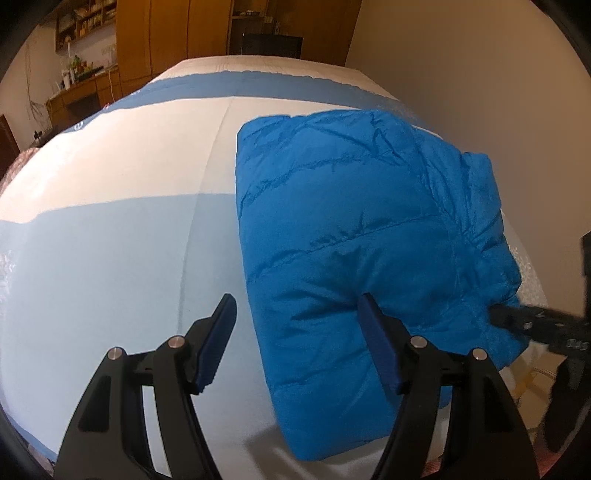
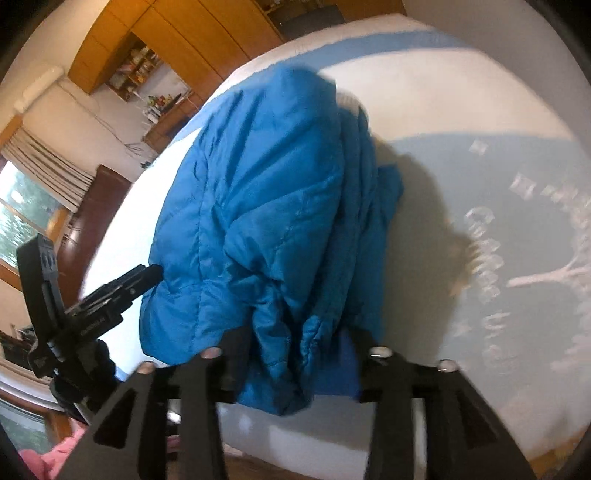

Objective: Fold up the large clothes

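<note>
home bedroom: bed (image 1: 110,240), wooden wardrobe (image 1: 170,33)

A white bed cover (image 1: 129,166) with pale blue bands is lying flat across the near and middle ground; white lettering (image 2: 484,254) is showing on its blue area at the right. Wooden cabinets (image 1: 170,33) are standing along the far wall, with open shelves (image 1: 79,27) of small items sitting to their left. A wooden desk (image 1: 79,94) carrying clutter is standing below the shelves. A window (image 2: 22,218) with a gathered blind (image 2: 44,166) is admitting daylight at the far left. Pink fabric (image 2: 55,456) is lying at the near left corner.
</note>
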Available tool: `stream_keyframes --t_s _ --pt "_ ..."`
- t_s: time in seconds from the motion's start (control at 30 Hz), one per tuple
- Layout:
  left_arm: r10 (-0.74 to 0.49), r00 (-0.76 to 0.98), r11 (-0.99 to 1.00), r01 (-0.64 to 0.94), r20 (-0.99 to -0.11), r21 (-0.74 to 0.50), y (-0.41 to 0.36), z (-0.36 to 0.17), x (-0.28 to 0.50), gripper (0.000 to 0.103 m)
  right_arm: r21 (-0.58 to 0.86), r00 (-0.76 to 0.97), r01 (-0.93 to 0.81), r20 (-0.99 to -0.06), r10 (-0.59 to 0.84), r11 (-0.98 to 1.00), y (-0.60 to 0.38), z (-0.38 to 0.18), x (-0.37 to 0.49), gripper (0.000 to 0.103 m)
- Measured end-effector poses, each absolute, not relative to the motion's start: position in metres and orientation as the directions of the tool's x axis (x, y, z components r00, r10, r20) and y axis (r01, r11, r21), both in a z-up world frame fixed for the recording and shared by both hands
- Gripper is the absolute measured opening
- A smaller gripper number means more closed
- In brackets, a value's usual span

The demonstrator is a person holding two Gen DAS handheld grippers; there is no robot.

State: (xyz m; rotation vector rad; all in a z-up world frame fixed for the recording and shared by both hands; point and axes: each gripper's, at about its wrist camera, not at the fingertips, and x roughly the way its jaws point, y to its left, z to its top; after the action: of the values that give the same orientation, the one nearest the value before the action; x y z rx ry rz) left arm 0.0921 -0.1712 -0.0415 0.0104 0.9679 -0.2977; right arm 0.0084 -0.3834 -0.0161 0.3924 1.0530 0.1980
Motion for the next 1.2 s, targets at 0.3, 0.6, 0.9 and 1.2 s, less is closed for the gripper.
stream_keyframes --t_s 0.3,0.6,0.9,1.2 --pt "-0.25 0.546 0.958 0.26 -0.799 -0.122 -0.176 -0.025 0.101 0.067 0.224 0.633 -0.051 -0.747 0.205 0.973 -0.369 0.062 0.013 0.054" --pt "-0.247 0.534 0.956 0.273 -0.808 -0.112 -0.19 -0.016 0.147 0.067 0.21 0.544 -0.135 -0.801 0.249 0.968 -0.348 0.041 0.095 0.053" --pt "-0.307 0.408 0.931 0.317 -0.859 -0.182 -0.205 -0.039 0.199 0.069 0.305 0.425 -0.026 -0.858 0.287 0.952 -0.389 -0.021 0.125 0.05" --pt "-0.3 0.412 0.933 0.313 -0.86 -0.175 -0.207 -0.049 0.201 0.071 0.311 0.442 0.007 -0.854 0.276 0.95 -0.39 -0.037 0.103 0.05"
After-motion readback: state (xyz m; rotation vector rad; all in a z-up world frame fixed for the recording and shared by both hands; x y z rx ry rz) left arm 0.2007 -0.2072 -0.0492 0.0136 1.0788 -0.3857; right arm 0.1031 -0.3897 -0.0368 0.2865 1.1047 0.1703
